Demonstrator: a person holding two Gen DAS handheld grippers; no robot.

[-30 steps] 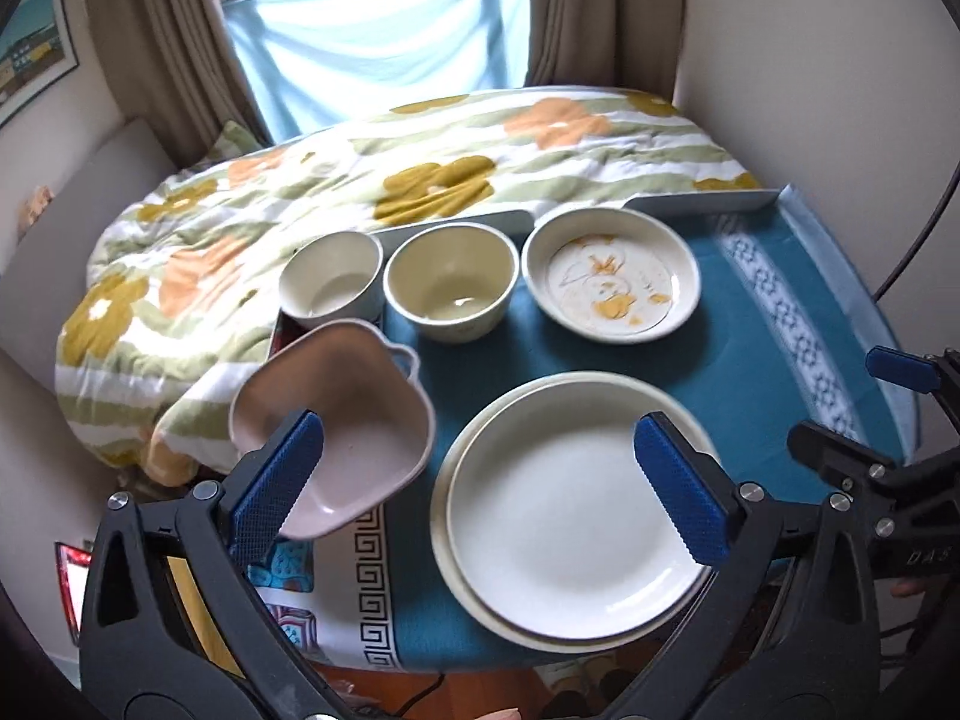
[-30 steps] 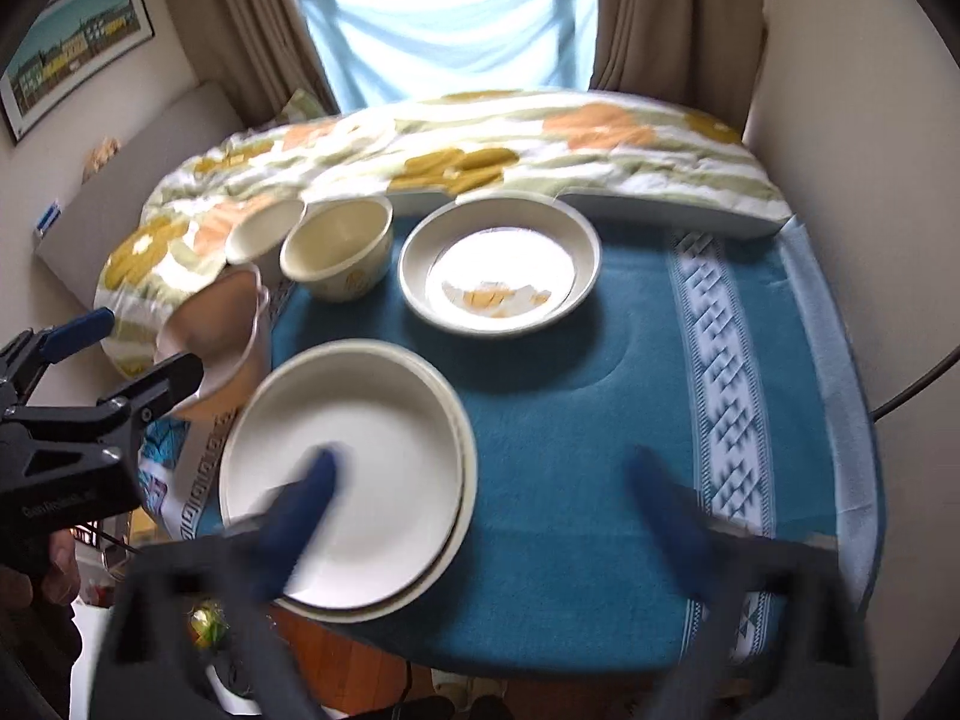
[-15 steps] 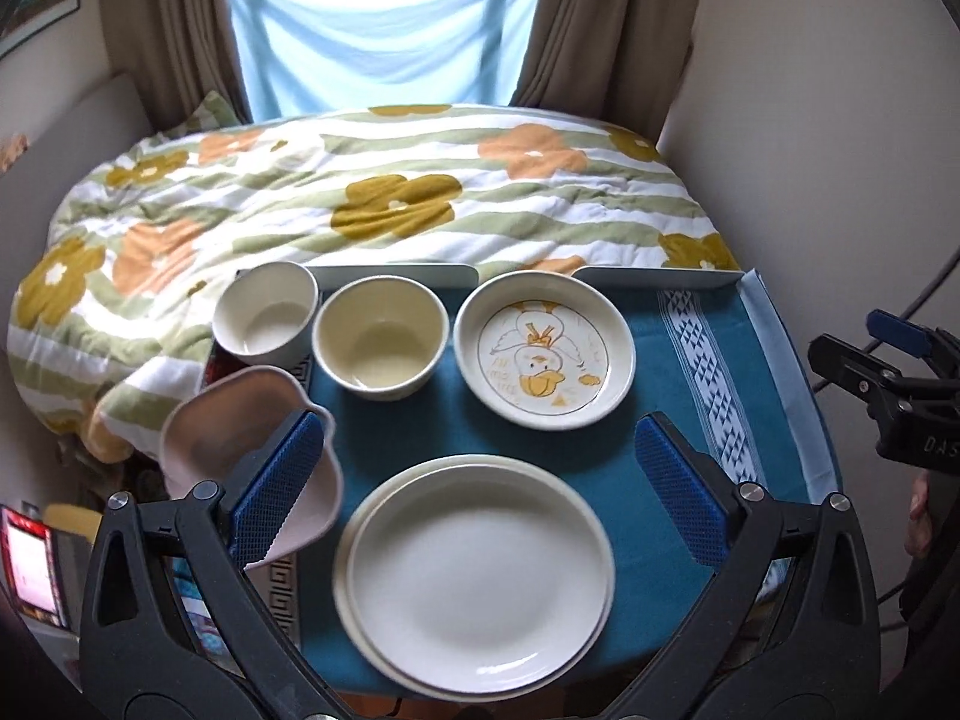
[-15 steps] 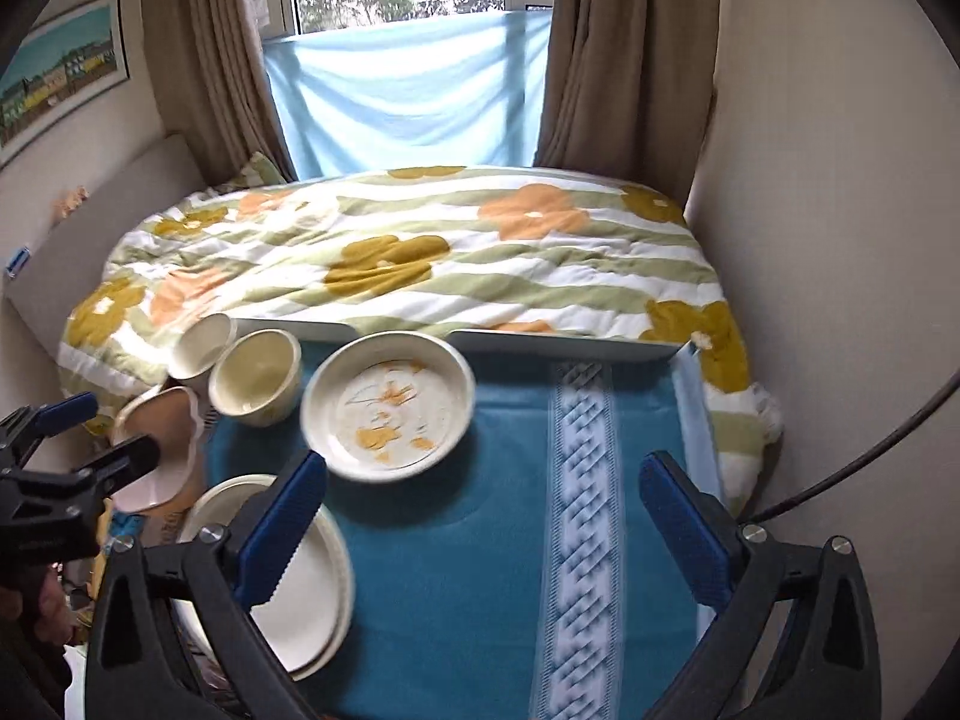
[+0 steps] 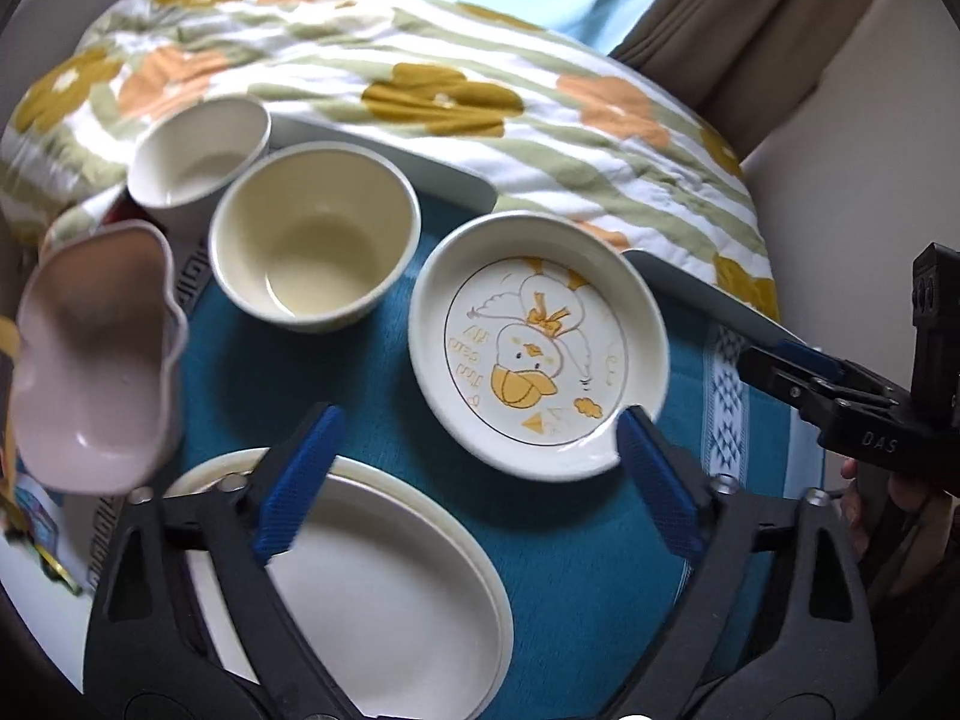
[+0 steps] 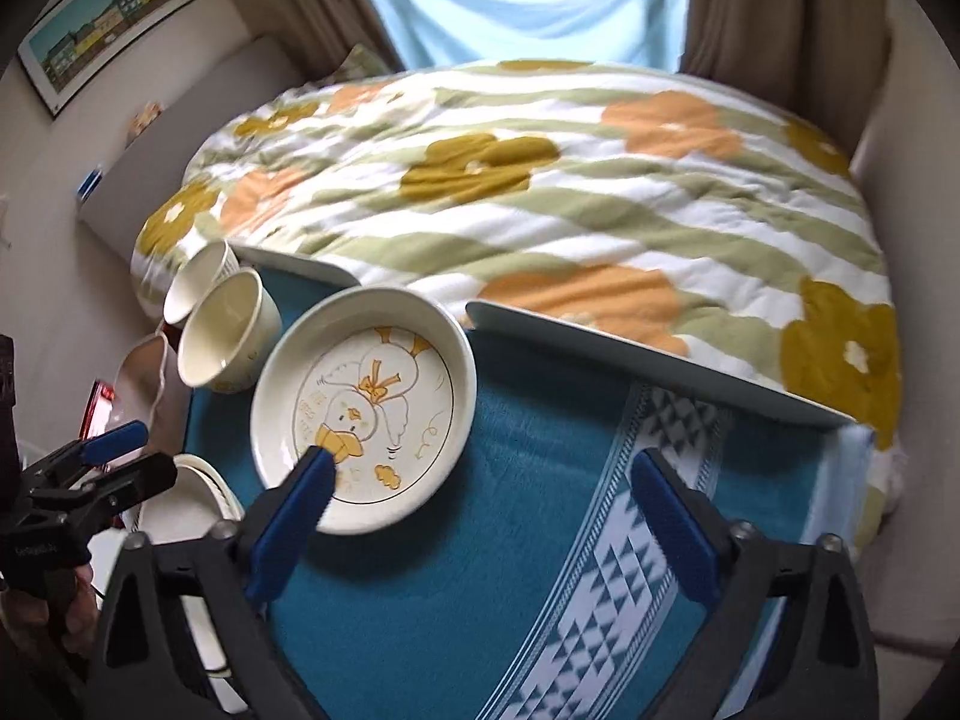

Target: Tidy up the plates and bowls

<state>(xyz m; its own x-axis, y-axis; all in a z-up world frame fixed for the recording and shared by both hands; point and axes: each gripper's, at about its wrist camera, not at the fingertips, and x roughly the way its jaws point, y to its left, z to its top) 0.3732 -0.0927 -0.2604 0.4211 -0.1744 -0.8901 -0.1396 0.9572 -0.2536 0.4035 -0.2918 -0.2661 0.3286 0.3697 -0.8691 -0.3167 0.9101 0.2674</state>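
A duck-print dish (image 5: 537,342) sits mid-table; it also shows in the right wrist view (image 6: 363,411). Left of it stand a cream bowl (image 5: 315,243), a white bowl (image 5: 198,153) and a pink shaped bowl (image 5: 96,354). Two stacked white plates (image 5: 372,594) lie at the near edge. My left gripper (image 5: 474,480) is open and empty above the gap between the plates and the duck dish. My right gripper (image 6: 483,519) is open and empty over the cloth, its left finger at the duck dish's near rim.
The table wears a teal cloth (image 6: 540,570) with a white patterned stripe. A flowered quilt (image 6: 570,192) on the bed borders the far table edge. Walls and curtains stand to the right. A red object (image 6: 96,411) lies beyond the table's left edge.
Both grippers have moved forward and lower toward the table. The dishes now look closer. Both grippers stay open and empty.
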